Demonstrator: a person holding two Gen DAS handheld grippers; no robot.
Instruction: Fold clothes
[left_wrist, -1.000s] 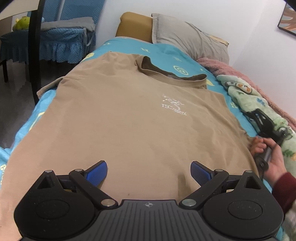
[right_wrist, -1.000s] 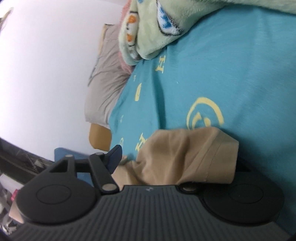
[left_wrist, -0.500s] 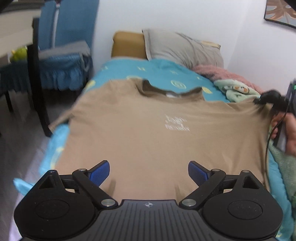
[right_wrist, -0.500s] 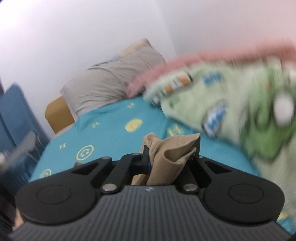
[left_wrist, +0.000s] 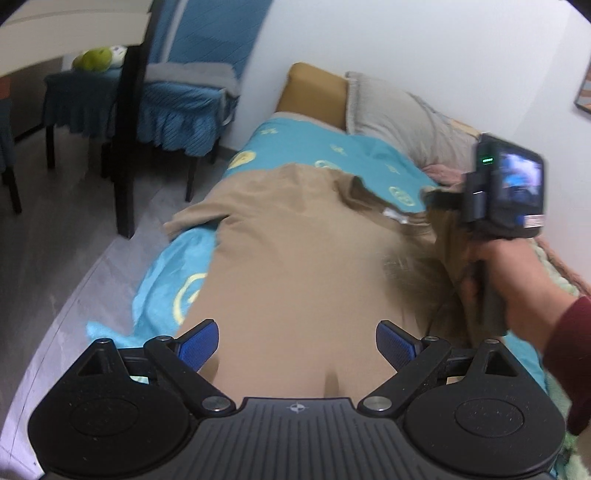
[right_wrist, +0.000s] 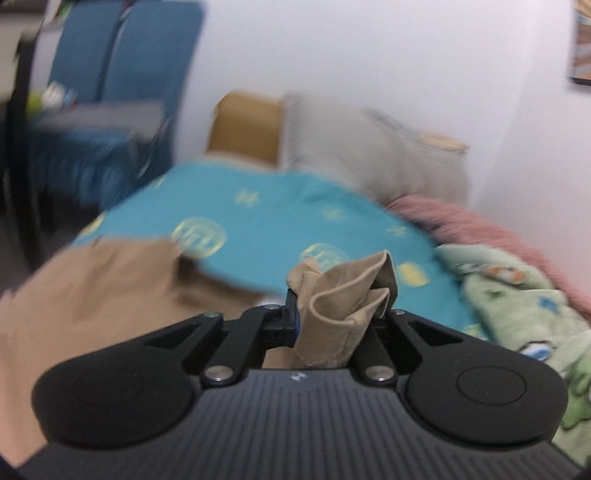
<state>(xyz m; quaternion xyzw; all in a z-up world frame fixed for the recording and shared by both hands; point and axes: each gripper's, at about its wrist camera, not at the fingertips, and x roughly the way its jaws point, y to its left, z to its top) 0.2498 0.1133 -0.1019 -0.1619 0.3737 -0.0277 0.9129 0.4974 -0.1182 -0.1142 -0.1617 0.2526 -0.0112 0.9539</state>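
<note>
A tan T-shirt (left_wrist: 303, 266) lies spread across a bed (left_wrist: 295, 144) with a turquoise patterned sheet, its collar toward the pillows at 12 o'clock. The right hand-held gripper (right_wrist: 334, 325) is pinching a bunched tan sleeve (right_wrist: 343, 295), its jaws pressed tight on the cloth. In the left wrist view this same tool, gripped by the person's right hand (left_wrist: 517, 284), hangs above the shirt's right side at about 3 o'clock, with that edge lifted off the sheet. The left hand-held gripper (left_wrist: 297, 345) hovers over the hem at 6 o'clock, its blue fingers (left_wrist: 197, 343) spread wide and holding nothing.

The step in hand looks like folding the right side inward. To do it well, the pinched sleeve should travel toward 9 o'clock, low and taut, and be laid flat along the shirt's midline, while the free tool could press the hem to stop the cloth sliding.

A grey pillow (left_wrist: 402, 118) and a tan cushion (left_wrist: 314, 88) sit at the head. A green patterned blanket (right_wrist: 524, 306) and a pink blanket (right_wrist: 472, 225) crowd the bed at 3 o'clock, and could snag the fold. A blue-covered chair (left_wrist: 177, 99) stands at 10 o'clock, well apart.
</note>
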